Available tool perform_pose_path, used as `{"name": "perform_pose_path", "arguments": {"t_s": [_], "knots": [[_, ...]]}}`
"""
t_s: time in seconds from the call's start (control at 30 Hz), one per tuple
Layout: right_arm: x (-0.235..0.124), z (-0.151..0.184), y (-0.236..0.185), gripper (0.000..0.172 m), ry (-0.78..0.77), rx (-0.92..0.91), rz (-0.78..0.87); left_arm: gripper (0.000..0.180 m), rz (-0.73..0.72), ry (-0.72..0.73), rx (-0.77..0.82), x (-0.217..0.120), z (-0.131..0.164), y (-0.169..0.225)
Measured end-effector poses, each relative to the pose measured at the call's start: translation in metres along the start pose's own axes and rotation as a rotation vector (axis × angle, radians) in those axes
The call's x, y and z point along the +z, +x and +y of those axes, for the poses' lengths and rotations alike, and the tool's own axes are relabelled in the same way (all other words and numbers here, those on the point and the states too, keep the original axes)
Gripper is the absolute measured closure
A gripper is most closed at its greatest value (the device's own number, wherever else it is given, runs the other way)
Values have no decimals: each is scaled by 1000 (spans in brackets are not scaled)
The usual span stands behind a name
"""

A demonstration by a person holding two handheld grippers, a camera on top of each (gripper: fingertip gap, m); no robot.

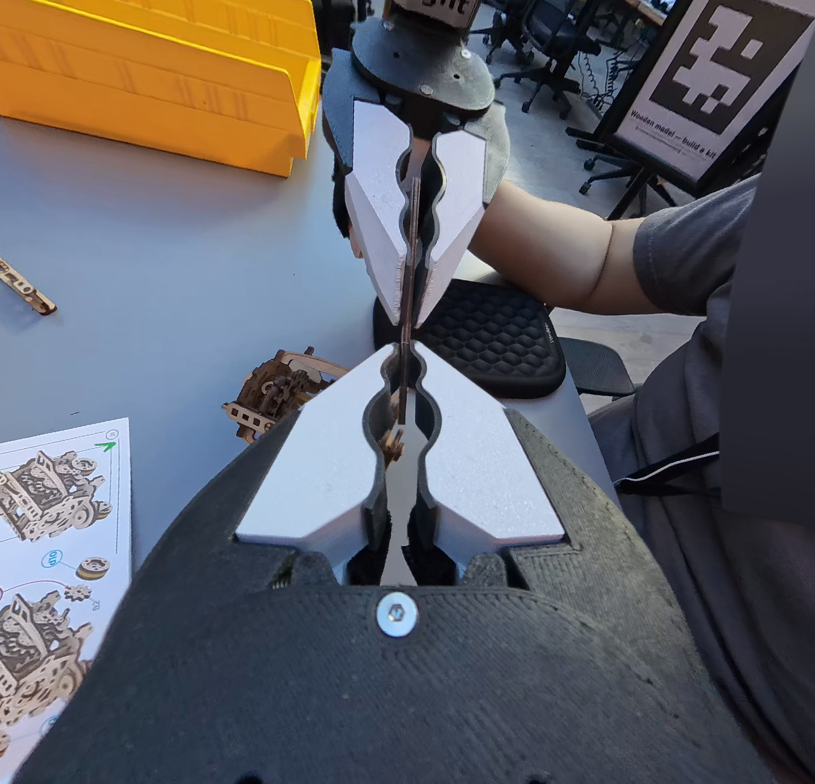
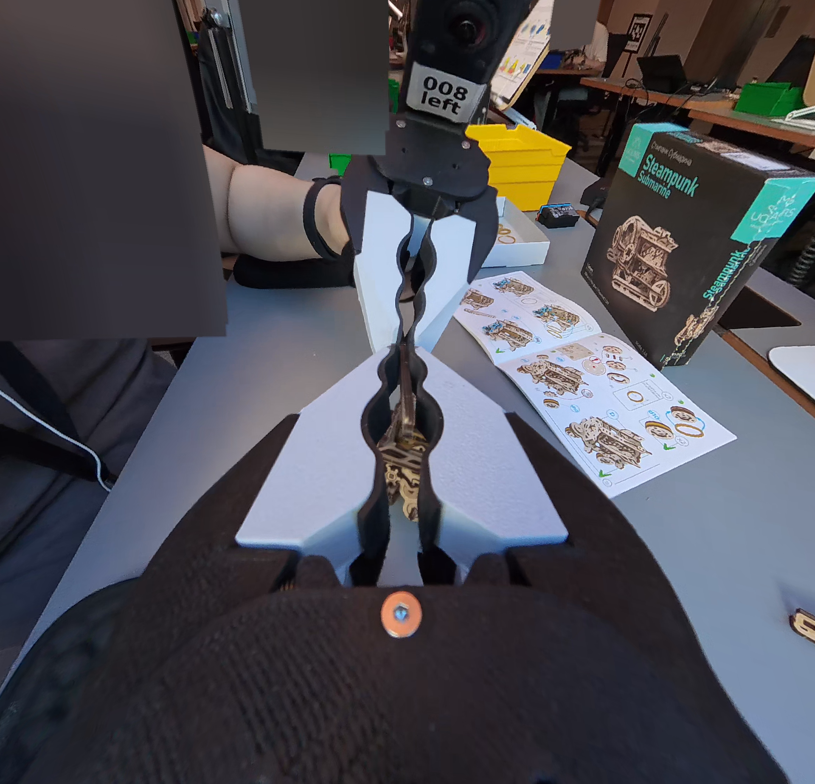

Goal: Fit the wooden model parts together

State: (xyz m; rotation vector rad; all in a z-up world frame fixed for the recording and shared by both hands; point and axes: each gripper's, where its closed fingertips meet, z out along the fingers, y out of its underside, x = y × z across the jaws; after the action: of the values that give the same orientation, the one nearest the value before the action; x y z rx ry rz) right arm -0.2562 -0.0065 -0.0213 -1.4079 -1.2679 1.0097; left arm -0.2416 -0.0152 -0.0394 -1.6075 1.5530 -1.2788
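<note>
Bins [image 1: 145, 57], two yellow ones nested, fill the upper left of the left wrist view; below them bare grey table [image 1: 176, 255] gives wide room, broken only by one loose wooden strip [image 1: 26, 288] at the left edge. One instruction sheet [image 1: 61, 542] lies at lower left, and one partly built wooden model [image 1: 273, 394] stands just left of centre. At centre, the left gripper [image 1: 405, 349] and the right gripper [image 1: 408, 321] meet tip to tip, both narrowed and pinching the same thin flat wooden part [image 1: 406, 335], held edge-on above the table. Right of them, one black honeycomb pad [image 1: 494, 339] sits at the table's near edge. At upper right stands one marker sign [image 1: 723, 79].
</note>
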Motion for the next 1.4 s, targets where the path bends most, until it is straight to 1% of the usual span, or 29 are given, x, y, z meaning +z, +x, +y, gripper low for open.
{"name": "perform_pose_path", "arguments": {"t_s": [0.07, 0.13, 0.23, 0.27, 0.3, 0.33, 0.4, 0.43, 0.47, 0.5, 0.6, 0.7, 0.8, 0.9, 1.07, 1.23, 1.4], "knots": [[-1, -9, 0, 171, 63, 31, -6, 180, 28, 47, -26, -4, -8, 3], [-2, -14, 1, 171, 97, 46, -4, 180, 40, 59, -31, -6, -11, 3], [-1, -11, 2, 171, 59, 39, 15, 180, 15, 30, -2, -5, -8, -2], [-2, -9, 2, 171, 44, 36, 21, 172, -4, 28, 11, -6, -8, -6], [-4, -7, 4, 171, 23, 31, 31, 147, -27, 30, 25, -8, -7, -11], [-8, -4, 7, 171, 0, 21, 55, 127, -41, 25, 41, -11, -6, -17], [-18, 3, 10, 171, -43, 9, 79, 107, -43, 11, 79, -15, 2, -26], [-24, 4, 12, 171, -49, 11, 98, 93, -51, 9, 101, -15, 5, -32], [-28, 7, 13, 171, -53, 14, 116, 83, -57, 11, 123, -15, 9, -38], [-32, 8, 12, 172, -45, 20, 119, 76, -54, 13, 143, -14, 13, -41], [-36, 19, 11, 172, -51, 36, 151, 62, -17, -28, 181, -6, 26, -48], [-35, 37, 13, 171, -110, 43, 198, 48, 53, -83, 189, 5, 37, -50], [-28, 41, 10, 171, -112, 52, 196, 42, 102, -120, 206, 14, 43, -50], [-23, 49, 12, 171, -156, 48, 207, 39, 125, -145, 224, 22, 49, -50], [-15, 53, 11, 171, -154, 62, 195, 42, 153, -177, 238, 30, 58, -50], [-13, 55, 12, 171, -163, 59, 201, 52, 178, -131, 200, 32, 59, -51], [-12, 55, 13, 171, -166, 51, 213, 50, 217, -130, 181, 33, 64, -46]]}}
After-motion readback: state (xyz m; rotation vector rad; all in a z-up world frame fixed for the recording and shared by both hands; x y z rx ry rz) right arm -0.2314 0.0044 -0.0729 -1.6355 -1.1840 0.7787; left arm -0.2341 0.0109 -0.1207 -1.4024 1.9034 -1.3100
